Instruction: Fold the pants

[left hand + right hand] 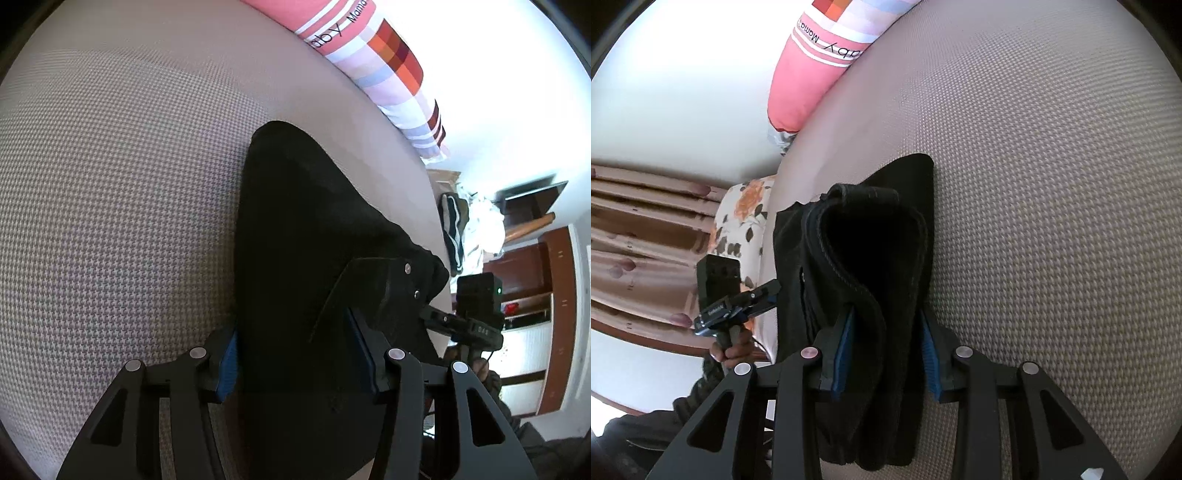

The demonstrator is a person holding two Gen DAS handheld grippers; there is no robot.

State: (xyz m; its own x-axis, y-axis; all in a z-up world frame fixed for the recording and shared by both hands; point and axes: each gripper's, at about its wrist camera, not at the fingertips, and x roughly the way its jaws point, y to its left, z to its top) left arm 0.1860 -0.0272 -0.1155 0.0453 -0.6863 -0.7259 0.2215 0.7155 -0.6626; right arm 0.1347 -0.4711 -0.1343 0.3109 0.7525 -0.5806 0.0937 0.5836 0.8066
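both grippers are clamped on the black folded fabric pants (295,229), left gripper (299,365) and right gripper (886,354) at opposite ends, long axis running between them across the grey houndstooth bed (110,184).

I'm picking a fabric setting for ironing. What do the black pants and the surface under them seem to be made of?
Black pants: probably thick matte cotton or denim, judging by the corded seams. Bed surface: a woven, textured cloth with a fine grey-and-white houndstooth weave.
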